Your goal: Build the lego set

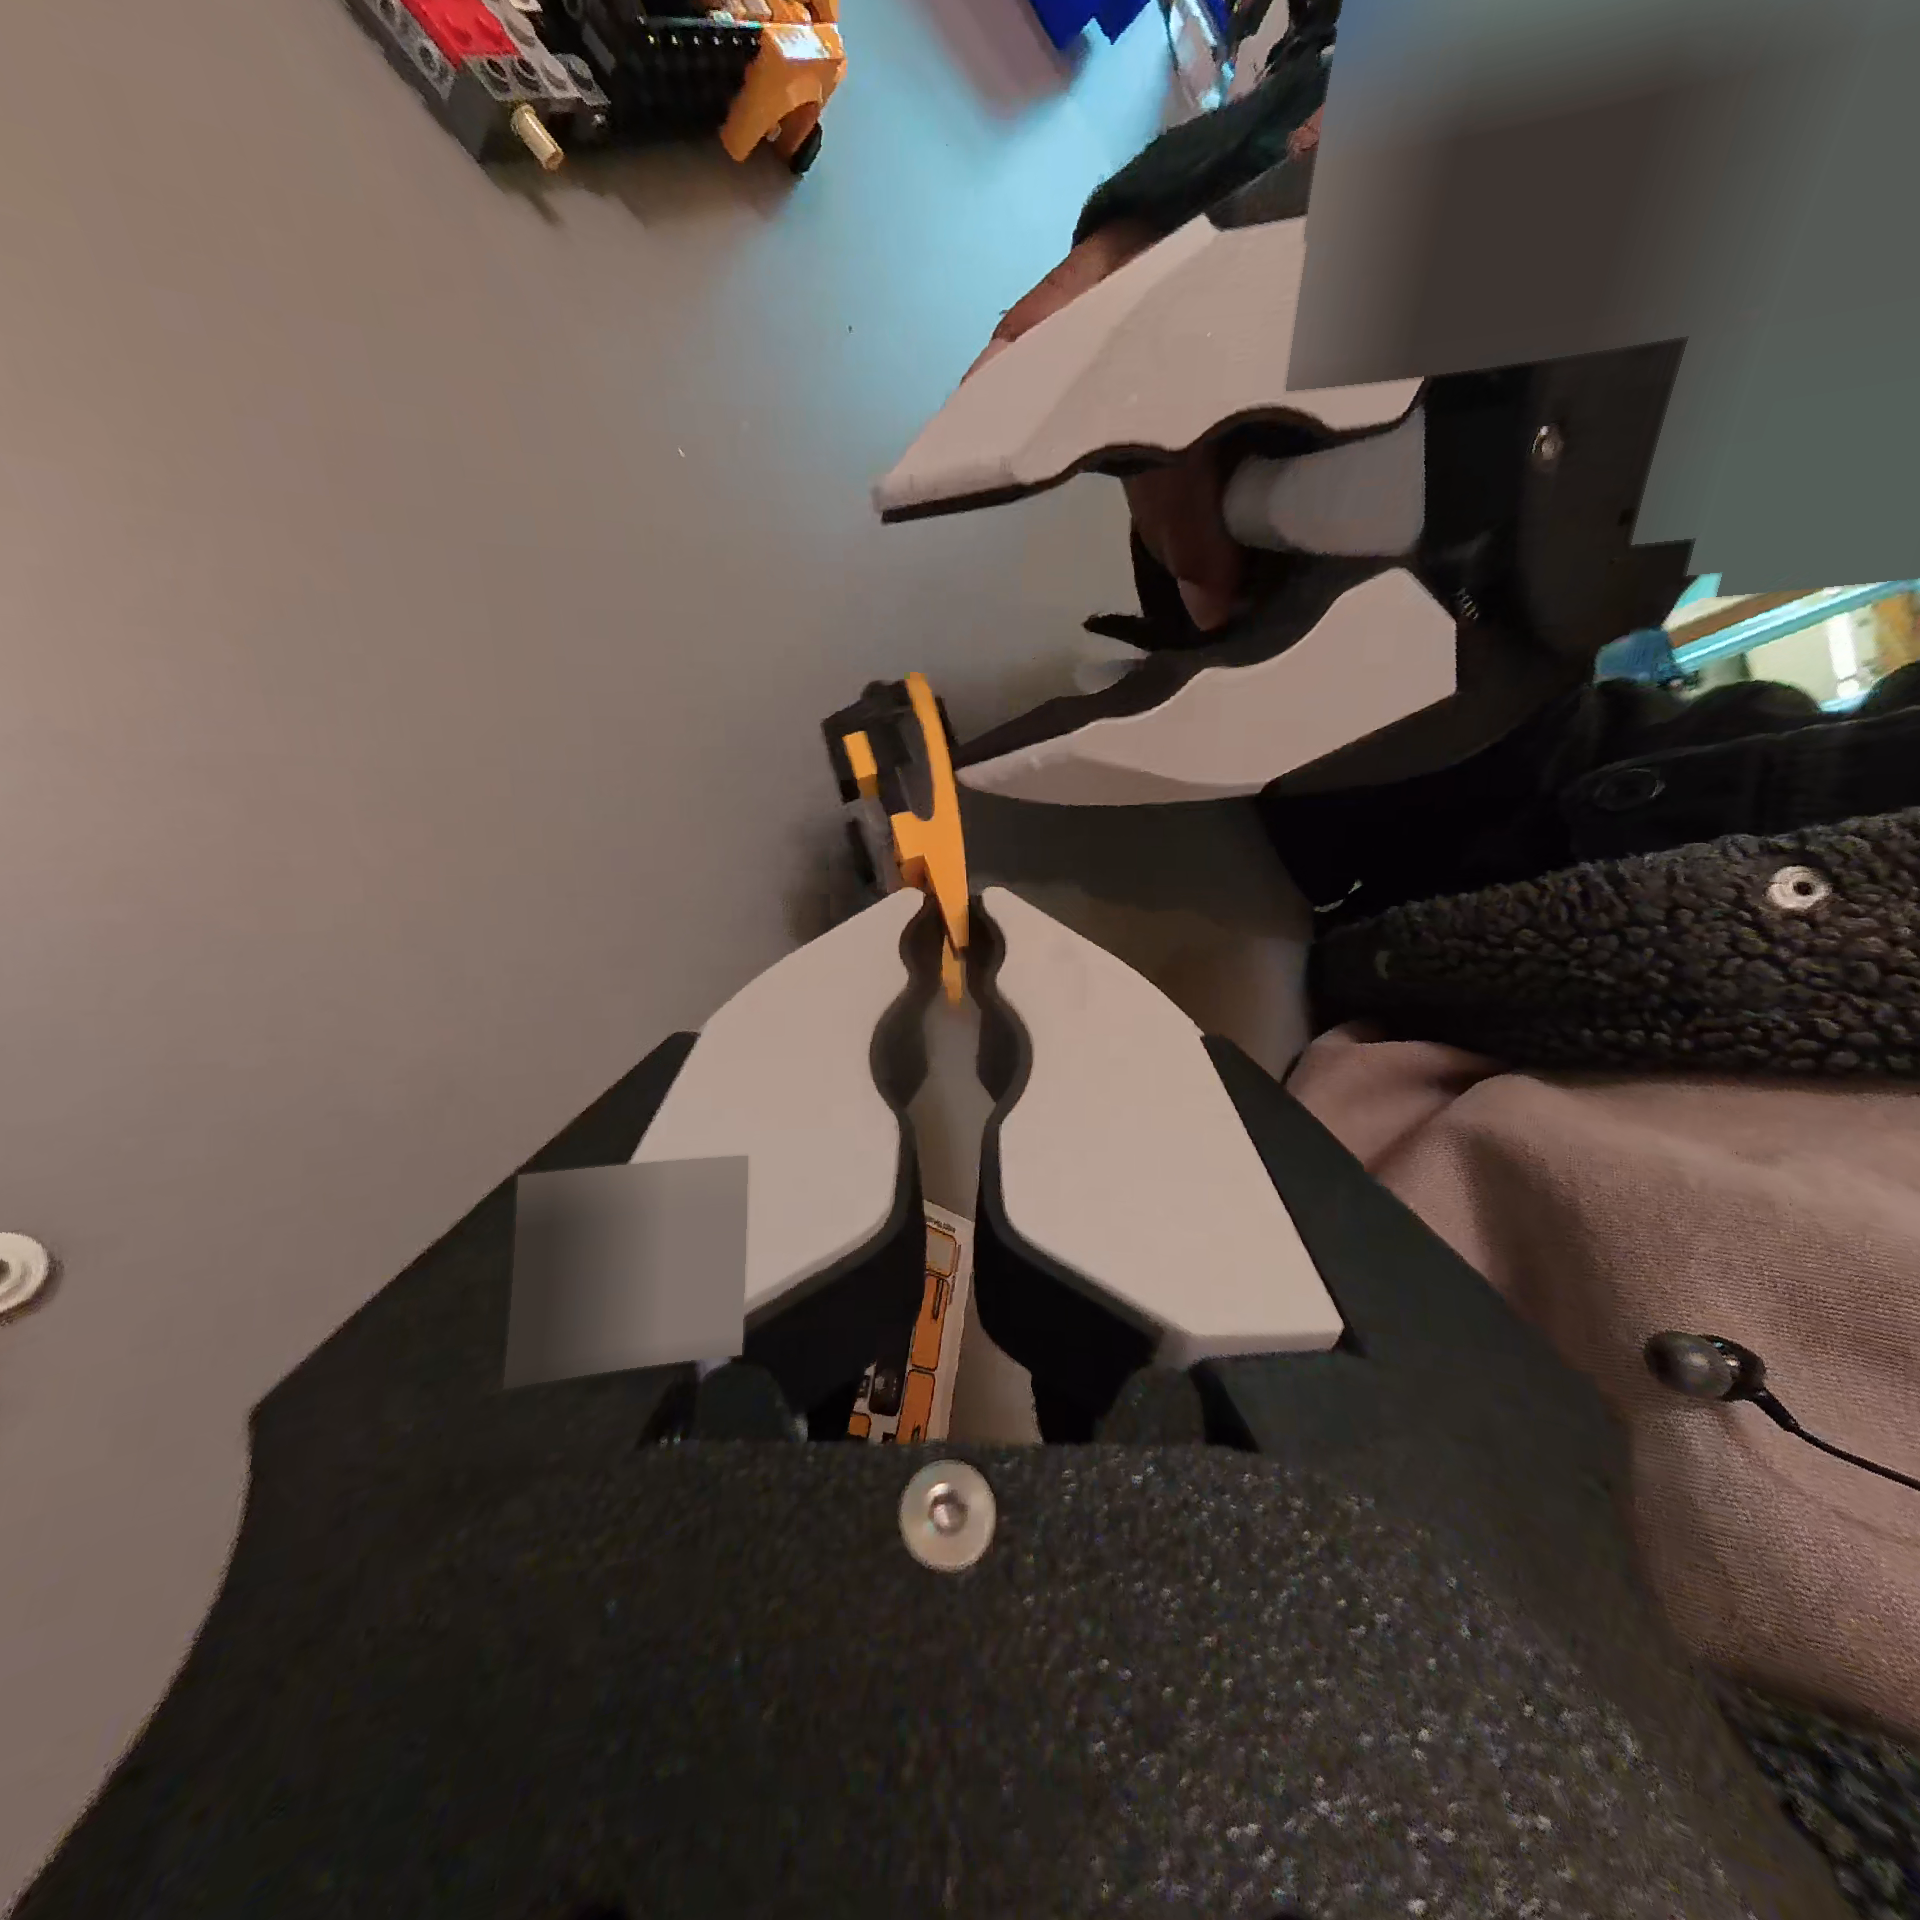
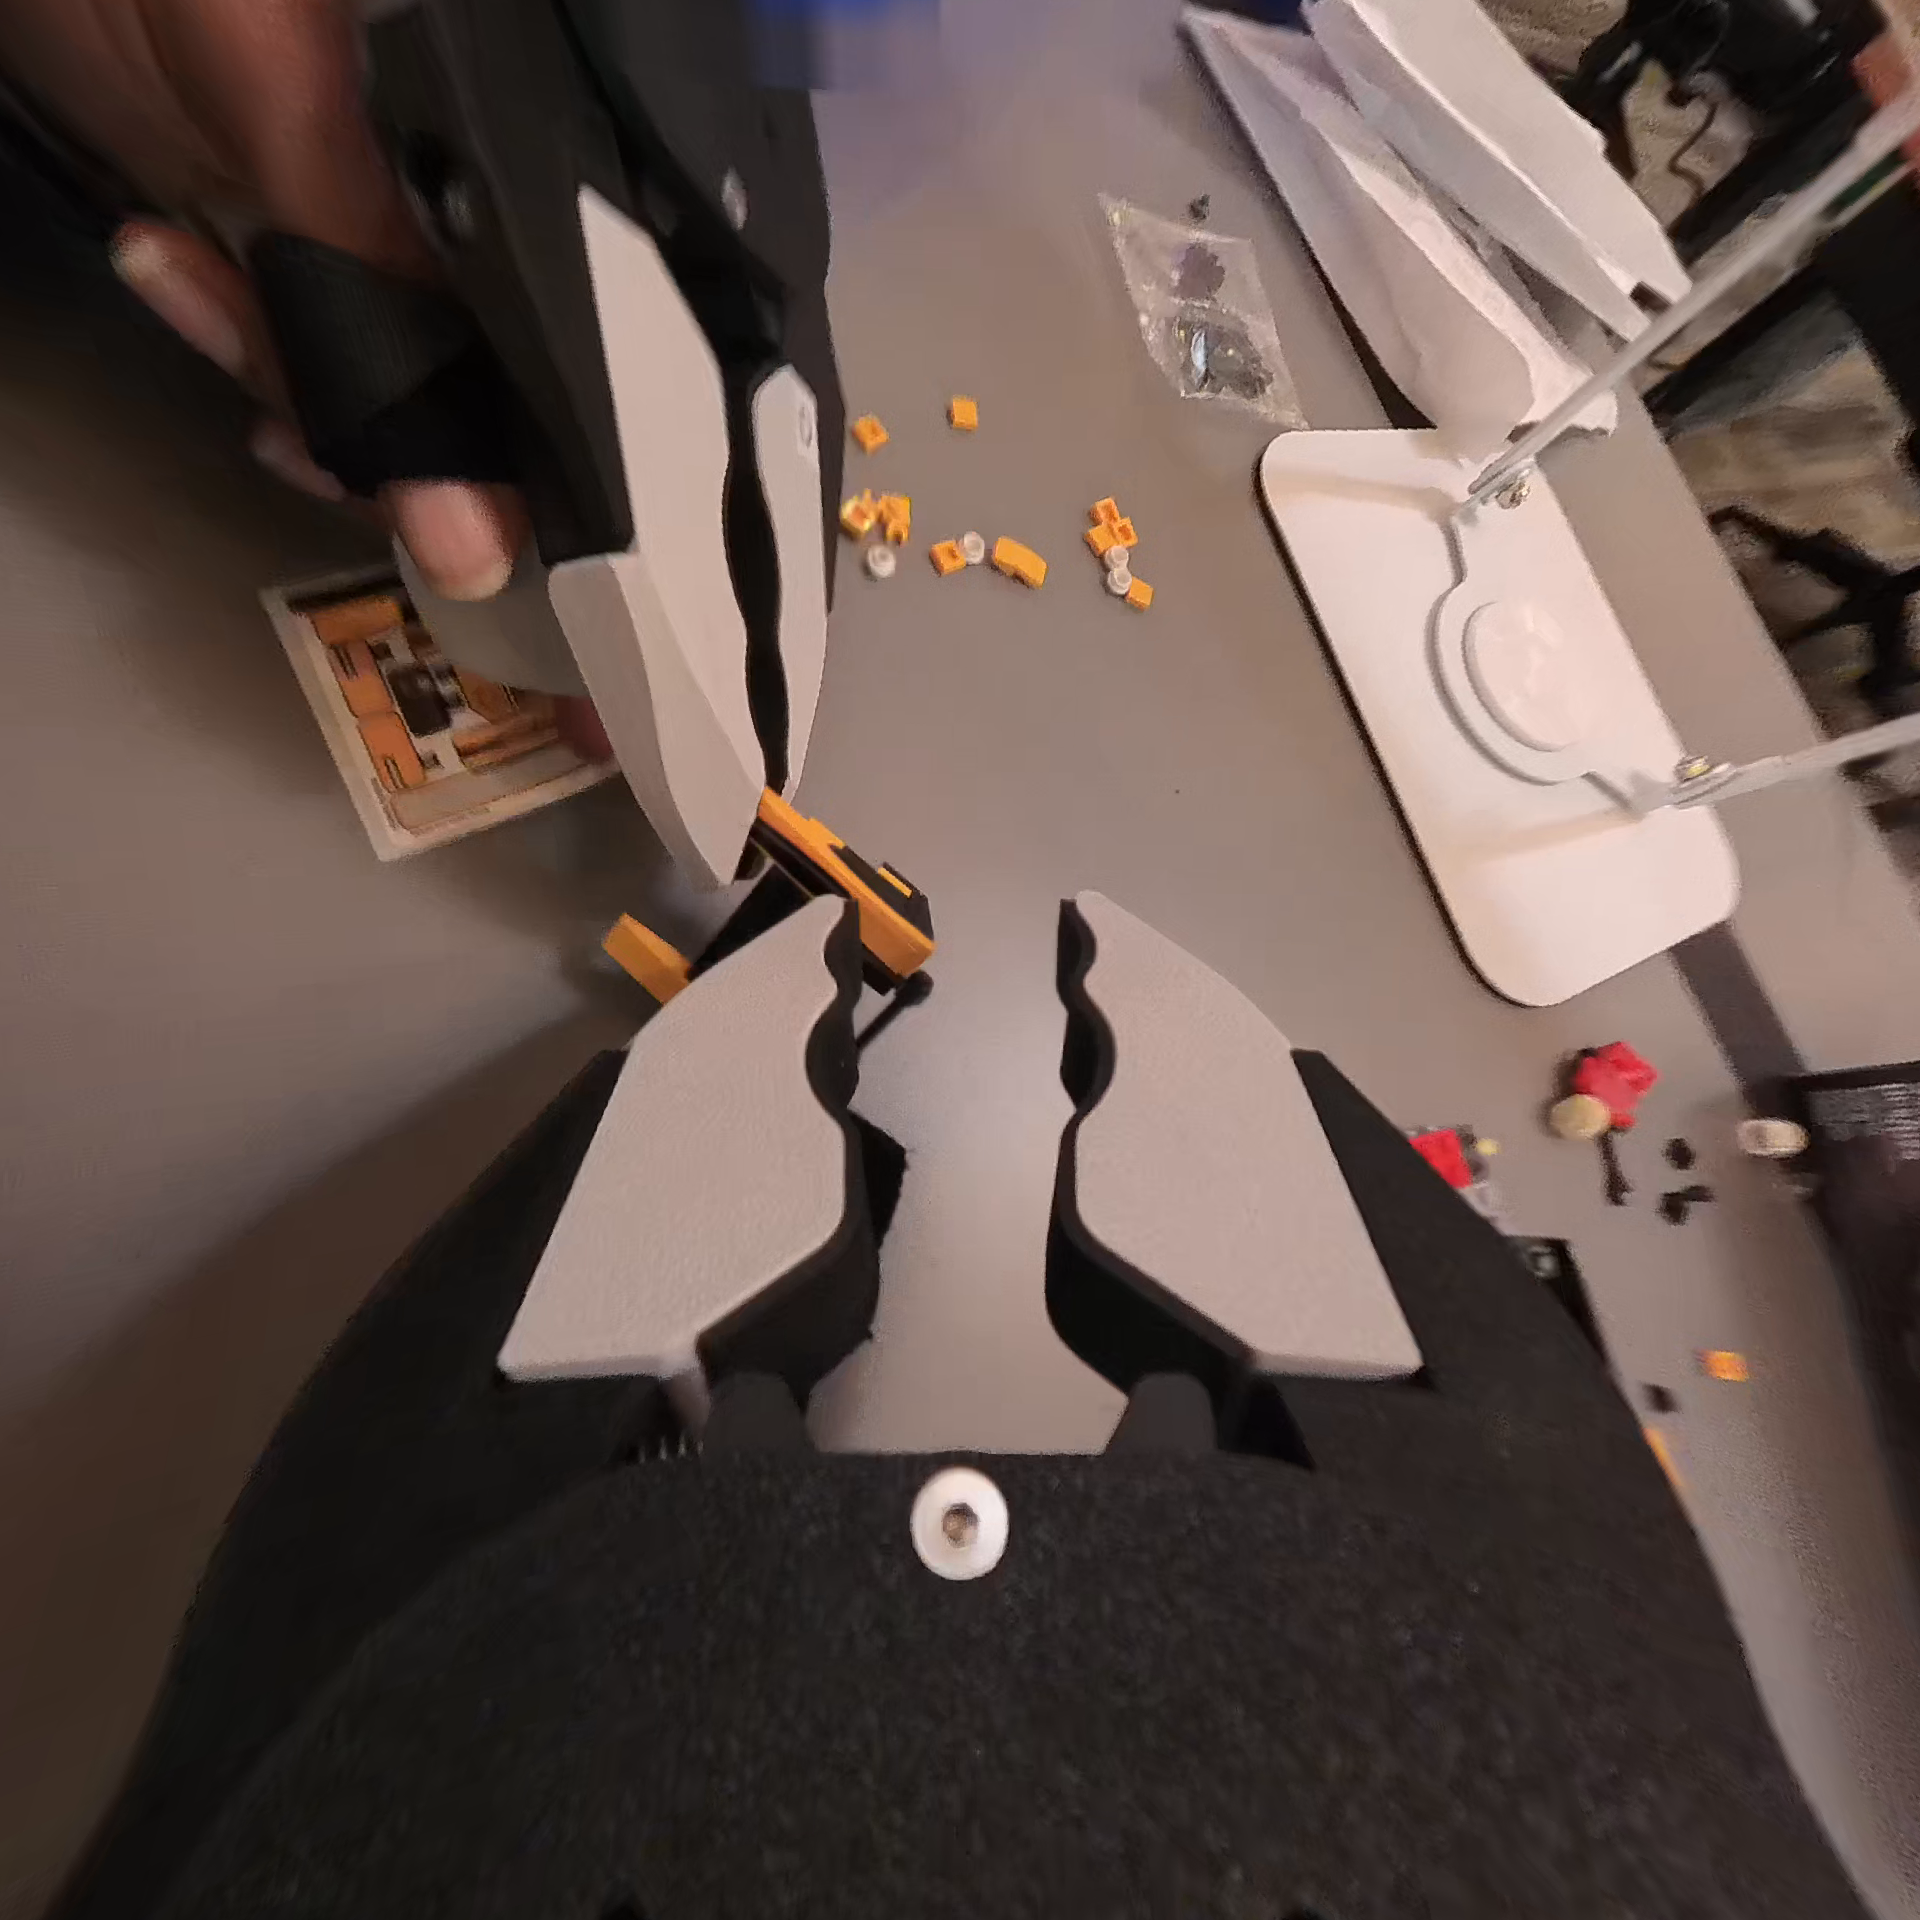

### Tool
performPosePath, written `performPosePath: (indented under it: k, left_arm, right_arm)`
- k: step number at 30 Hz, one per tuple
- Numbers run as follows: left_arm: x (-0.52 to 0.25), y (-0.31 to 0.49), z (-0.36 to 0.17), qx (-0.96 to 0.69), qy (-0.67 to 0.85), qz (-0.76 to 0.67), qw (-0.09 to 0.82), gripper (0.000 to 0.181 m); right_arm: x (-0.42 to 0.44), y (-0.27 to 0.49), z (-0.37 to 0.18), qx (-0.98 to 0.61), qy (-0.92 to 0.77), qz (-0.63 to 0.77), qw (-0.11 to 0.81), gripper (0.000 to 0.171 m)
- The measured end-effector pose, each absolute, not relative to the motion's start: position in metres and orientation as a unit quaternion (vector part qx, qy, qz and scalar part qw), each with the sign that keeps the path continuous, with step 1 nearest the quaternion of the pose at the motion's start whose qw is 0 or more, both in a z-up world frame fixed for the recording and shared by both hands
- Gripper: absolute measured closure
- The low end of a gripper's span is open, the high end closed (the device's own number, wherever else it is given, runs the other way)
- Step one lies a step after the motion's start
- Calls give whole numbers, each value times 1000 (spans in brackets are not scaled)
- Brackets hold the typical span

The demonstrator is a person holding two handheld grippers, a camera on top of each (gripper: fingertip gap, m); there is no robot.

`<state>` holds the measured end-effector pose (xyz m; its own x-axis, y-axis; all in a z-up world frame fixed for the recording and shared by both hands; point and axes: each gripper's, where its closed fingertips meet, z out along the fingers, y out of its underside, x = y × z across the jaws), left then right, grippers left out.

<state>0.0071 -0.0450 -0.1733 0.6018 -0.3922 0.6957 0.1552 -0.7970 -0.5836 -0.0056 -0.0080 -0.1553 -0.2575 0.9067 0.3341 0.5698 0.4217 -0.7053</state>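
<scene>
My left gripper (image 1: 948, 906) is shut on the thin orange edge of a small orange-and-black lego assembly (image 1: 914, 821), held just above the grey table. In the right wrist view the left gripper (image 2: 761, 821) comes in from the upper left with the assembly (image 2: 847, 878) at its tips. My right gripper (image 2: 956, 925) is open and empty. Its left finger (image 2: 727, 1091) lies right beside the assembly and hides part of it. In the left wrist view the right gripper (image 1: 925, 634) stands open just beyond the assembly.
Several loose orange and clear pieces (image 2: 997, 530) lie farther along the table (image 2: 987, 727). An instruction booklet (image 2: 416, 717) is at left, a plastic bag of parts (image 2: 1205, 301) and a white stand base (image 2: 1496, 707) at right. Red and black pieces (image 2: 1605, 1081) lie near the right edge. A partly built orange car (image 1: 665, 62) stands far off. Across from one pair of fingers to the other is roughly 4 centimeters.
</scene>
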Motion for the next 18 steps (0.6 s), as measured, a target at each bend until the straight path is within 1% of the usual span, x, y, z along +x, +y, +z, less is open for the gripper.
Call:
performPosePath:
  k: [4,7,10,12,14,18]
  left_arm:
    - [6,-43,-167,-805,21,-516,293,178]
    - [2,-39,-155,-762,-27,-579,289,178]
    - [-8,-32,-143,-715,-80,-627,297,178]
    - [-15,-26,-139,-696,-107,-639,309,178]
    - [-20,-22,-136,-685,-125,-641,323,178]
    - [-27,-17,-132,-676,-151,-634,344,178]
  right_arm:
    - [0,3,-136,-537,-695,337,339,137]
    - [9,3,-135,-555,-678,382,295,131]
    - [9,-1,-130,-564,-653,421,280,127]
    - [4,-3,-128,-573,-640,427,283,122]
    - [-5,-5,-130,-590,-623,419,296,114]
    - [-21,-3,-142,-607,-619,335,369,95]
